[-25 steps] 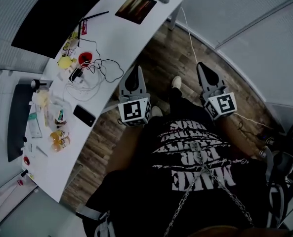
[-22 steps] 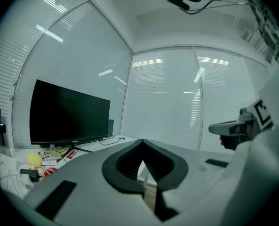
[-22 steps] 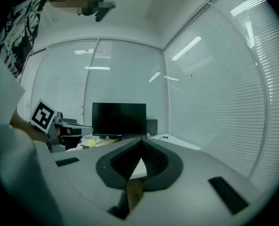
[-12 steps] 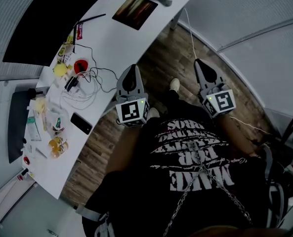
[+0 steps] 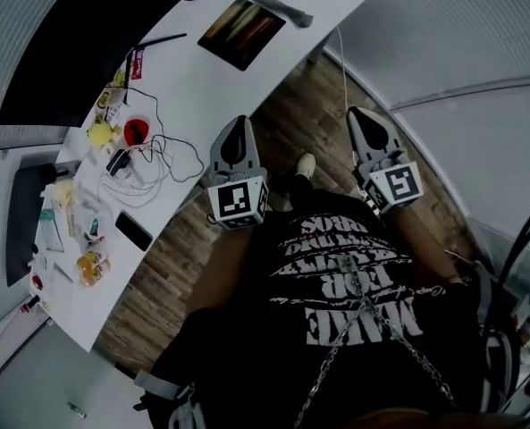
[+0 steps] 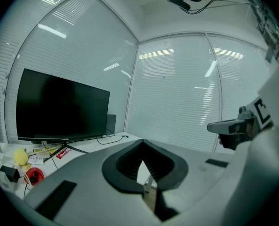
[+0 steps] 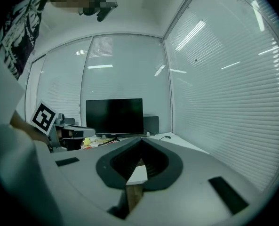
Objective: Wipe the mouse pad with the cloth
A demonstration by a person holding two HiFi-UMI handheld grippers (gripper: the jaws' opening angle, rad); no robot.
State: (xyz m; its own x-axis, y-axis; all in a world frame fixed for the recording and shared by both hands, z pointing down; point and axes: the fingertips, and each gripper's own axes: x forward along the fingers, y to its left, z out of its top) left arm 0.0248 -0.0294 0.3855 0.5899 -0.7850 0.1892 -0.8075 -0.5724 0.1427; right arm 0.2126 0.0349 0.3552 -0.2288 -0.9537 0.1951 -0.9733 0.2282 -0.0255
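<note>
Holding the grey left gripper [image 5: 238, 125] and right gripper [image 5: 358, 114] shut and empty, you had not yet fetched the folded grey cloth [image 5: 283, 10] beside the dark rectangular mouse pad [image 5: 242, 32]; reaching it and opening probably came next.

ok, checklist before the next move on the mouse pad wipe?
1. Pad found: ok. The dark rectangular mouse pad with an orange pattern lies flat at the far end of the white desk.
2. Pad surface free: ok. Nothing lies on it.
3. Cloth found: cannot tell. A flat grey thing by the pad's far edge may be it.
4. Cloth in hand: not ok. The left gripper and right gripper are both empty.
5. Jaws ready to grasp: not ok. Both pairs are shut.
6. Grippers at the pad: not ok. Both are short of it, the right one over the wooden floor.
</note>
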